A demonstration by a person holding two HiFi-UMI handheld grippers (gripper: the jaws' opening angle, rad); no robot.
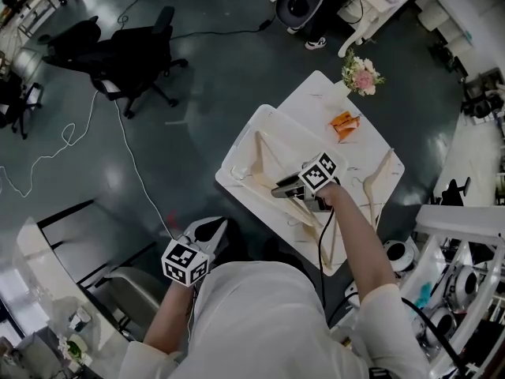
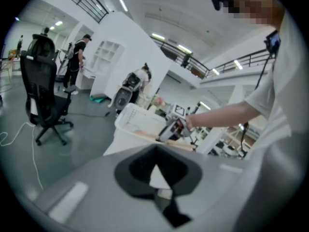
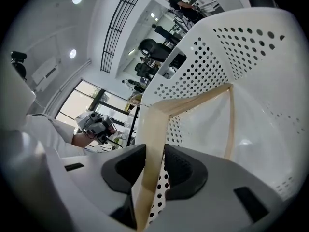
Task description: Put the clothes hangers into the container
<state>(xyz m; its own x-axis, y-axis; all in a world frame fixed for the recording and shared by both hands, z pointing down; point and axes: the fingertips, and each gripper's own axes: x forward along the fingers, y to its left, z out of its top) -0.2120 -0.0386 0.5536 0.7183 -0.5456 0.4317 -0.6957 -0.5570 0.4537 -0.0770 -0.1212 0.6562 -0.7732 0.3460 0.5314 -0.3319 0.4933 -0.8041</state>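
While right gripper [image 3: 153,164] clamps, pale wooden hanger [image 3: 193,102], triangular

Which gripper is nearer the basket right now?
Right. The right gripper is over the basket, jaws shut on a hanger; the left gripper is off the table, apart from the basket.

Container [image 3: 231,47]: white, its wall patterned with rows of small round holes. Hanger [image 3: 153,129] and spare hanger [image 1: 377,181] at the right of the white table [image 1: 316,101]: pale beige wood. Right gripper [image 3: 154,172] and left gripper [image 2: 154,170]: grey bodies, black pads; cubes of black-and-white square markers. Far on the table: orange item [image 1: 345,123], pink flowers [image 1: 363,77]. Floor [image 1: 213,61]: dark grey.
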